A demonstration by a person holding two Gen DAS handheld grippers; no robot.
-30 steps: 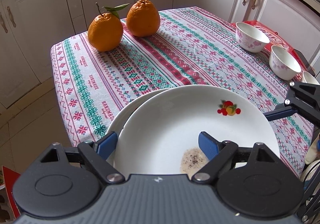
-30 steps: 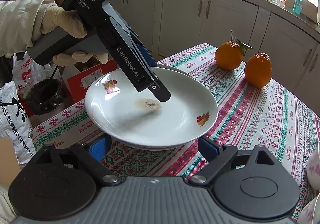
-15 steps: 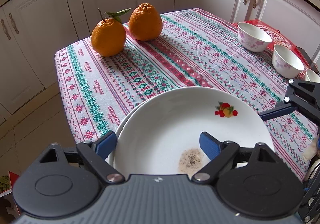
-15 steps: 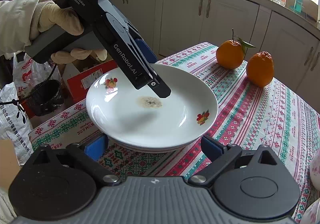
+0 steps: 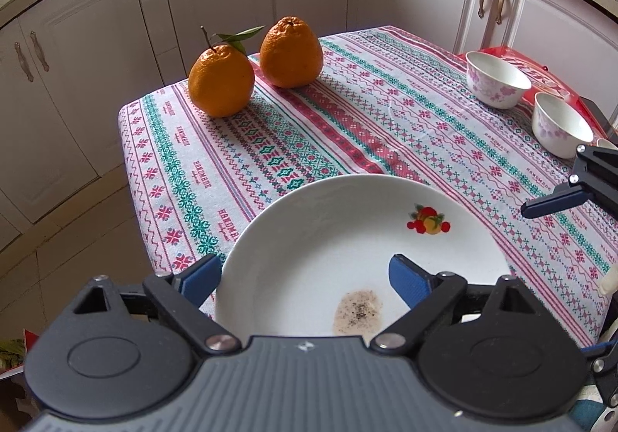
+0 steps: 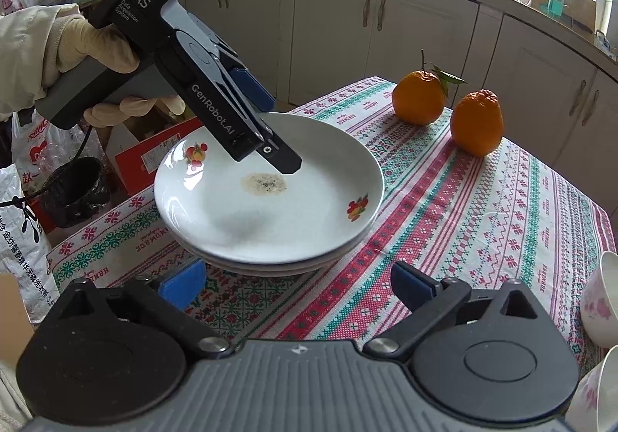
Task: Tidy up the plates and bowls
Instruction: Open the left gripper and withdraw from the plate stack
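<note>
A white plate (image 5: 347, 239) with fruit prints and a brown stain sits on top of a second white plate (image 6: 270, 270) at the table's near corner. My left gripper (image 5: 305, 277) is open, one finger over the top plate's inside and the other outside its rim; it also shows in the right wrist view (image 6: 266, 131). My right gripper (image 6: 297, 285) is open and empty, just in front of the stack. Two floral bowls (image 5: 496, 78) (image 5: 560, 123) stand at the far right.
Two oranges (image 5: 220, 84) (image 5: 291, 51) sit near the far edge of the patterned tablecloth (image 5: 386, 134). A red sheet (image 5: 540, 77) lies under the bowls. Parts of two more bowls (image 6: 598, 300) are at the right edge. Bags and a box (image 6: 146, 146) stand beyond the table.
The top plate has slid onto the lower plate, so the two now line up. My left gripper has moved with it. My right gripper has backed off slightly.
</note>
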